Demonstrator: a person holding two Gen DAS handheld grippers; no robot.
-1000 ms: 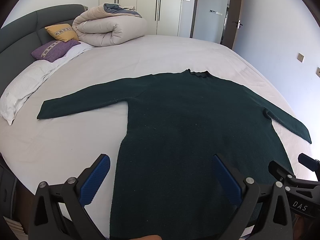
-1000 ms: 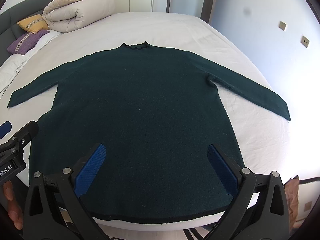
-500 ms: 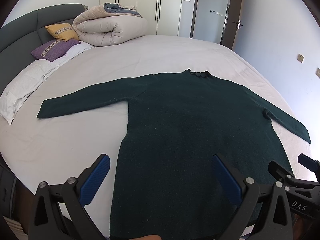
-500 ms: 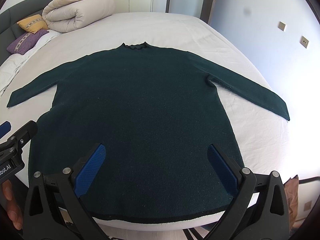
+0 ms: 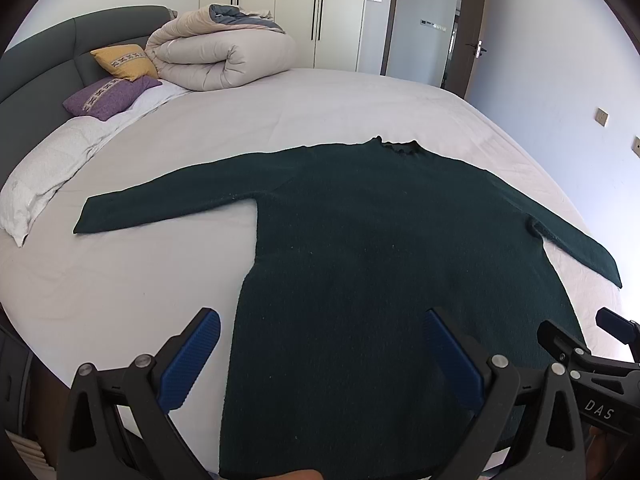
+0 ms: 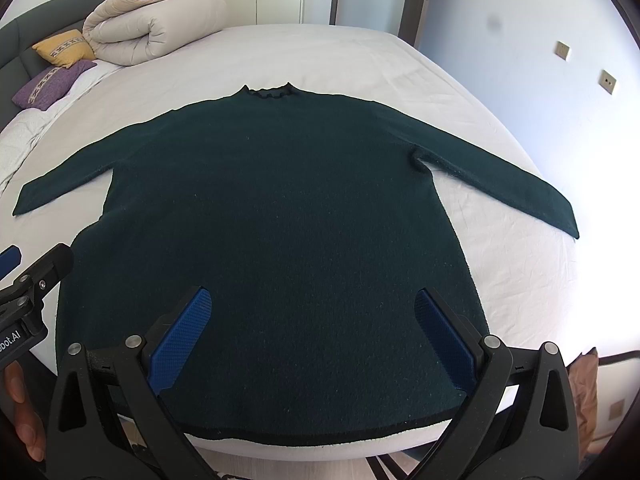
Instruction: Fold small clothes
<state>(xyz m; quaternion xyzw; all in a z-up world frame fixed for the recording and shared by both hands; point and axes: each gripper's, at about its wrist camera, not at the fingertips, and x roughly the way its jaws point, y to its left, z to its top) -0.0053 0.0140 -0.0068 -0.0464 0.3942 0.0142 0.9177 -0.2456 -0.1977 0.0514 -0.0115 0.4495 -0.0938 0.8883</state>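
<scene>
A dark green sweater lies flat and face-up on the white bed, both sleeves spread wide to either side, its ruffled collar pointing toward the wardrobe and its hem running along the bed's near edge. My left hand-held gripper hangs above the hem at the sweater's left side, jaws spread wide and released, one blue pad over the sheet and the other over the knit. My right hand-held gripper hovers over the lower middle of the sweater, likewise spread apart and grasping nothing. Beyond the garment, a rolled beige duvet sits at the head of the bed beside a yellow cushion and a purple cushion, against the grey headboard. A white pillow lies along the bed's left side.
</scene>
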